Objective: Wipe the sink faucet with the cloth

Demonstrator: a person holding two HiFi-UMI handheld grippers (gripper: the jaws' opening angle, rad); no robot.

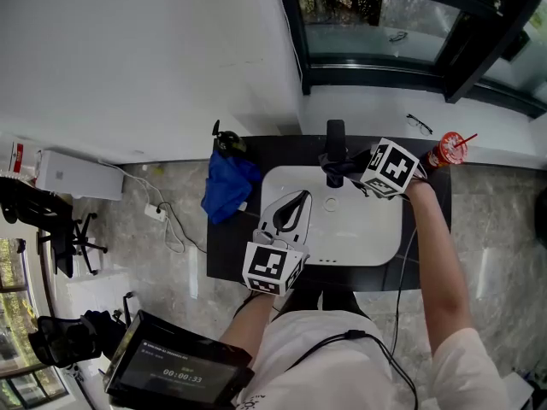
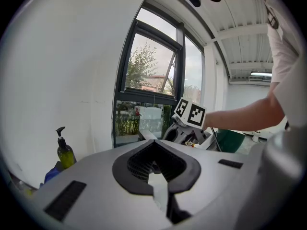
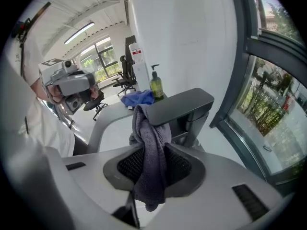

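At the faucet, on the back edge of the sink, your right gripper is the one placed to work. Its fingers are clamped on the grey cloth, which hangs down between them in a loose fold. In the right gripper view the faucet's flat dark spout lies straight ahead of those fingers, just past the cloth. The fold's upper edge sits against the spout's near end, and I judge it is touching or very nearly so.

From that gripper the spout's long axis runs across, left to right and slightly upward, so you meet it broadside rather than end-on. A wipe would likely need to travel along that length, out from the faucet's base toward the basin.

Your left gripper is well apart from the faucet, out over the basin on the side nearer you. Its fingertips meet with nothing between them, and it points toward the faucet without reaching it.

A blue cloth and a soap bottle sit to the faucet's left, clear of the wipe.
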